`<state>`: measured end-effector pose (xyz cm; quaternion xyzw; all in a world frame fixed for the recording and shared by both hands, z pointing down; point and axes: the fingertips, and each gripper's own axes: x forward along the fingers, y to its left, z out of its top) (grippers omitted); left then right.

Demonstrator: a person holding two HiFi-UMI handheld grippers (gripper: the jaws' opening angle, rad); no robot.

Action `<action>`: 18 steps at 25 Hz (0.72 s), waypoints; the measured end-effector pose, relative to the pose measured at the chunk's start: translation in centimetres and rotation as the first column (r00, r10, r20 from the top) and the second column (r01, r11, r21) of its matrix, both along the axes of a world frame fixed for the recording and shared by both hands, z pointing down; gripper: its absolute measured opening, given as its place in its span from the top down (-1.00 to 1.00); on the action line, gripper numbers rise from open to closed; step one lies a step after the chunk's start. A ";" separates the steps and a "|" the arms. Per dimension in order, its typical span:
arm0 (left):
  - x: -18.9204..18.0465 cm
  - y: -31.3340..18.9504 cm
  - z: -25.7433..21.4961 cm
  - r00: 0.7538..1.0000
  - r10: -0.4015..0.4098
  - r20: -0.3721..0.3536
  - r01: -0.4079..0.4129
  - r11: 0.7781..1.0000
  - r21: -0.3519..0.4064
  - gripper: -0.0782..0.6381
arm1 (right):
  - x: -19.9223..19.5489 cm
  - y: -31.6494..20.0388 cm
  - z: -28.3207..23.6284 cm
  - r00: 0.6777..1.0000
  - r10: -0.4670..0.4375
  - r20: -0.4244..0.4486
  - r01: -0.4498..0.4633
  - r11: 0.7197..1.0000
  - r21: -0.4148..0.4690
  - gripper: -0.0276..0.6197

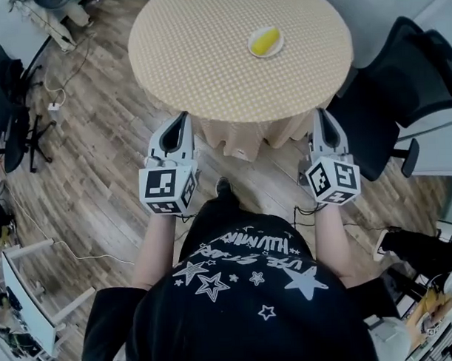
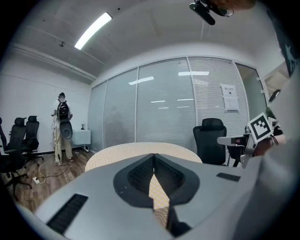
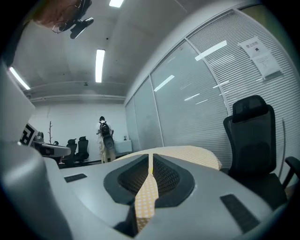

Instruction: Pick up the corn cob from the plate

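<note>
The yellow corn cob [image 1: 265,41] lies on a small white plate [image 1: 278,48] on the far right part of a round table [image 1: 207,58] with a yellow checked cloth. Both grippers hang short of the table's near edge, pointing at it. My left gripper [image 1: 182,117] is at the near-left rim, its jaws meeting at the tips with nothing between them [image 2: 153,159]. My right gripper [image 1: 321,113] is at the near-right rim, also shut and empty [image 3: 151,161]. Neither gripper view shows the cob clearly; both look low across the tabletop.
A black office chair [image 1: 401,96] stands close to the table's right side, by the right gripper [image 3: 253,136]. More black chairs [image 1: 9,109] and floor cables [image 1: 57,100] are at the left. A person with a backpack [image 2: 62,126] stands by the far wall.
</note>
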<state>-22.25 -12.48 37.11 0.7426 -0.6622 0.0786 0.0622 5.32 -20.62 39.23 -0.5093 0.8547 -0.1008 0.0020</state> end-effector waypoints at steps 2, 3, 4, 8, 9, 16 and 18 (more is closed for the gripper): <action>-1.4 -1.5 0.0 1.000 0.015 -0.002 -0.015 1.000 -0.001 0.76 | -1.4 -1.4 0.3 1.000 0.019 0.006 -0.019 1.000 -0.019 0.78; -2.1 -2.2 0.1 1.000 0.024 -0.002 -0.024 1.000 -0.004 0.76 | -2.2 -2.1 0.4 0.999 0.029 0.015 -0.029 0.999 -0.029 0.78; -2.8 -2.9 0.2 0.999 0.033 -0.006 -0.033 0.999 -0.010 0.76 | -2.9 -2.8 0.6 0.999 0.041 0.029 -0.039 0.998 -0.041 0.78; -4.7 -5.2 0.9 0.997 0.077 -0.023 -0.078 0.997 -0.029 0.76 | -4.9 -4.4 0.9 0.995 0.085 0.051 -0.081 0.994 -0.069 0.78; -4.9 -5.8 1.0 0.996 0.089 -0.022 -0.089 0.996 -0.030 0.76 | -5.1 -4.7 1.1 0.995 0.093 0.047 -0.090 0.993 -0.071 0.78; -4.4 -9.5 2.3 0.991 0.129 -0.037 -0.131 0.990 -0.048 0.76 | -4.8 -6.4 2.1 0.992 0.122 0.022 -0.119 0.987 -0.110 0.78; -3.9 -10.5 2.5 0.991 0.131 -0.035 -0.133 0.990 -0.052 0.76 | -4.4 -7.4 2.3 0.992 0.123 0.022 -0.120 0.986 -0.112 0.78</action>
